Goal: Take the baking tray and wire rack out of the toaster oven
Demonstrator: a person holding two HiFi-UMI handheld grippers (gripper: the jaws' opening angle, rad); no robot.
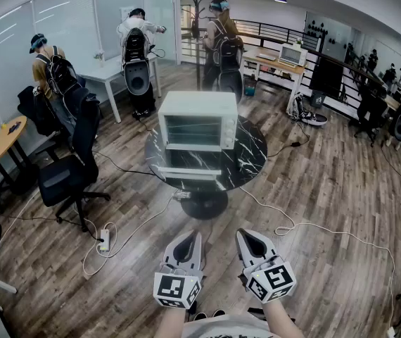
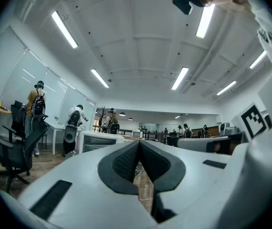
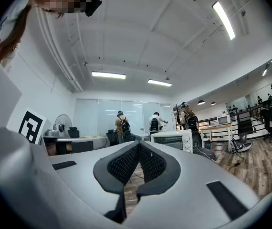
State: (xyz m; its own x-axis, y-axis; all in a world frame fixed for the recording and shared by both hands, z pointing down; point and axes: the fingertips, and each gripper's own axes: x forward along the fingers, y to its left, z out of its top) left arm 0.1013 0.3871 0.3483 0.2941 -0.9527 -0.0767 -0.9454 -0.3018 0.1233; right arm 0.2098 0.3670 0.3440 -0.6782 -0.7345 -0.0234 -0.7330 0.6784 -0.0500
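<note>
While both tools hung low at the near edge of the head view, well apart from the work, neither carried anything. The left tool (image 1: 188, 239) had its jaws pressed together, and its own view showed the dark ribbed pads (image 2: 126, 160) meeting with nothing between them. The right tool (image 1: 254, 236) was the same, its jaws closed tight on each other and its pads (image 3: 151, 162) bare. The two were held side by side and level, pointing ahead over the wooden floor (image 1: 327, 189).

Ahead of them stood a round dark marble table (image 1: 254, 158) on a single pedestal, and on it sat the white toaster oven (image 1: 198, 122), its front turned toward the tools. Its door (image 1: 186, 172) looked to be folded down flat over the table's near side. Pale horizontal lines showed inside the oven's opening, but the baking tray and wire rack could not be told apart at that range.

A black office chair (image 1: 67, 178) stood to the table's left, and a power strip (image 1: 104, 240) lay on the floor with a pale cable (image 1: 306, 227) trailing past the pedestal. Several people wearing backpacks stood at desks along the far wall.
</note>
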